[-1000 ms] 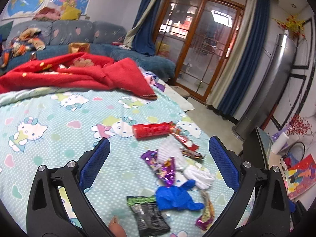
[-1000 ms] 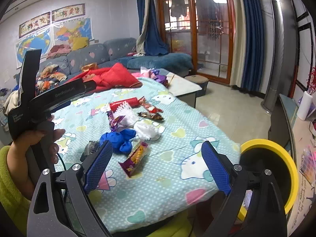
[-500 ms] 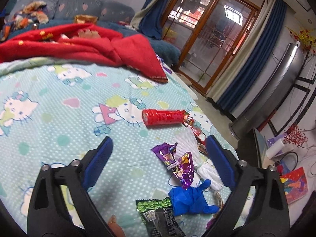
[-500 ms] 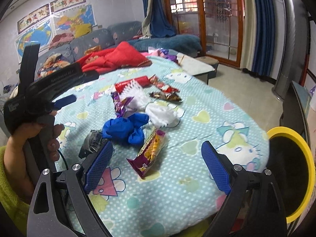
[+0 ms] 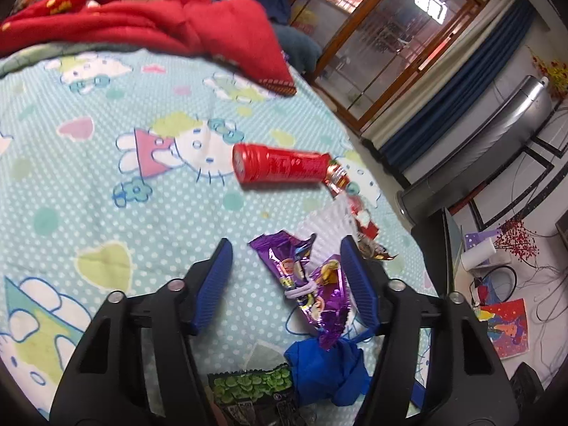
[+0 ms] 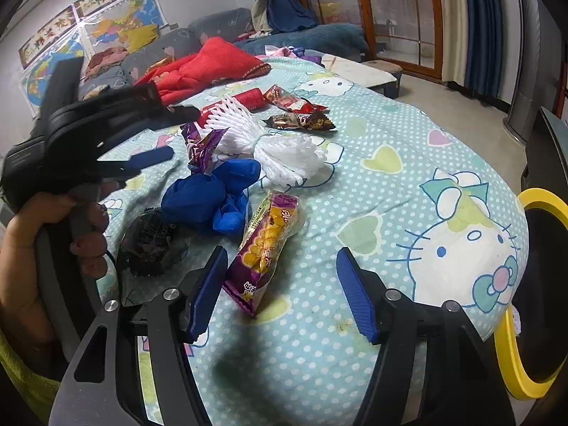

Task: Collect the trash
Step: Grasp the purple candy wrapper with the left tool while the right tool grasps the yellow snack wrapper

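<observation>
Trash lies on a Hello Kitty bedsheet (image 6: 390,163). My left gripper (image 5: 287,273) is open, its jaws on either side of a purple snack wrapper (image 5: 305,277). Beyond it lie a red tube (image 5: 277,167) and white foam netting (image 5: 326,223); a blue glove (image 5: 323,369) and a black-green packet (image 5: 255,394) lie near its base. My right gripper (image 6: 280,284) is open just above a purple-yellow snack packet (image 6: 266,245). The right wrist view also shows the blue glove (image 6: 209,195), the netting (image 6: 284,152), a brown wrapper (image 6: 301,120) and the left gripper (image 6: 106,135).
A yellow-rimmed black bin (image 6: 536,284) stands at the bed's right edge. A red blanket (image 5: 142,17) lies at the far side of the bed. A sofa (image 6: 177,42) with clothes stands behind. A grey tower unit (image 5: 479,142) stands on the floor near glass doors.
Both grippers have moved forward and down toward the trash. The left now straddles the purple wrapper; the right has closed in on the purple-yellow packet. Both jaws have narrowed somewhat.
</observation>
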Tool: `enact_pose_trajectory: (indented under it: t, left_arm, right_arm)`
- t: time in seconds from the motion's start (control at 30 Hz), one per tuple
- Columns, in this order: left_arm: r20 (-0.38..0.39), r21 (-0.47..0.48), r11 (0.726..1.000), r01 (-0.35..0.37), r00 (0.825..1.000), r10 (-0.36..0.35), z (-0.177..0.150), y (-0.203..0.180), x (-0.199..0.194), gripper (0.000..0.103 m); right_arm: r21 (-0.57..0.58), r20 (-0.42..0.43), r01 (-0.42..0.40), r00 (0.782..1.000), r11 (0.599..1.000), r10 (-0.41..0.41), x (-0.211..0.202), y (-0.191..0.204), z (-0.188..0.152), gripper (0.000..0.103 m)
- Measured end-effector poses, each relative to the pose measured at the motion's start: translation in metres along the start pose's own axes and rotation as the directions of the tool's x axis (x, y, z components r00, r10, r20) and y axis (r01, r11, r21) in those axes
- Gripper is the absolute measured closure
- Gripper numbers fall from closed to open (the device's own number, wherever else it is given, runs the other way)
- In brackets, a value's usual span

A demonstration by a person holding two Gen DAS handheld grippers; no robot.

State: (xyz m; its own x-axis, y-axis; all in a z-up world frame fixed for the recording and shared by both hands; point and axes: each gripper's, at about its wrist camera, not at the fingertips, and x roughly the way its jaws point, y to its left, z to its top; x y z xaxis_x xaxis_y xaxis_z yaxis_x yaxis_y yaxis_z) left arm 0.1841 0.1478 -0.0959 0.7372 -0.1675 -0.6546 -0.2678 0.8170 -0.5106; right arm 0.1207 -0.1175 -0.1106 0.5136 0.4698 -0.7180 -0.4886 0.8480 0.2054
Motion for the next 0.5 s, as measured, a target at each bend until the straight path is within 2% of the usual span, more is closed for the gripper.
enact_pose_trajectory:
  t: [0.1, 0.2, 0.33, 0.37, 0.5]
  left_arm:
    - [-0.024, -0.003, 1.0, -0.014, 1.0, 0.014, -0.002, 0.003, 0.005, 0.07]
    - [-0.035, 0.002, 1.0, -0.013, 0.999, 0.013, -0.004, 0.005, 0.006, 0.073]
    - [-0.048, 0.026, 1.0, -0.004, 0.999, 0.005, -0.008, 0.002, 0.006, 0.086]
    - [-0.047, 0.035, 0.999, -0.007, 0.999, 0.008, -0.009, -0.001, 0.007, 0.086]
    - [-0.042, 0.049, 0.999, -0.003, 0.999, 0.005, -0.011, -0.001, 0.003, 0.091]
  right_arm:
    - [-0.021, -0.002, -0.015, 1.0, 1.0, 0.015, -0.002, 0.003, -0.002, 0.052]
    - [-0.021, -0.007, -0.032, 0.999, 0.999, 0.032, -0.002, 0.002, -0.003, 0.057]
    - [-0.009, -0.002, -0.046, 0.999, 0.999, 0.046, -0.006, 0.001, -0.005, 0.069]
    - [-0.012, -0.002, -0.047, 0.999, 0.999, 0.047, -0.005, 0.001, -0.004, 0.072]
    - [-0.029, 0.004, -0.047, 0.999, 0.998, 0.047, -0.005, 0.004, -0.004, 0.076]
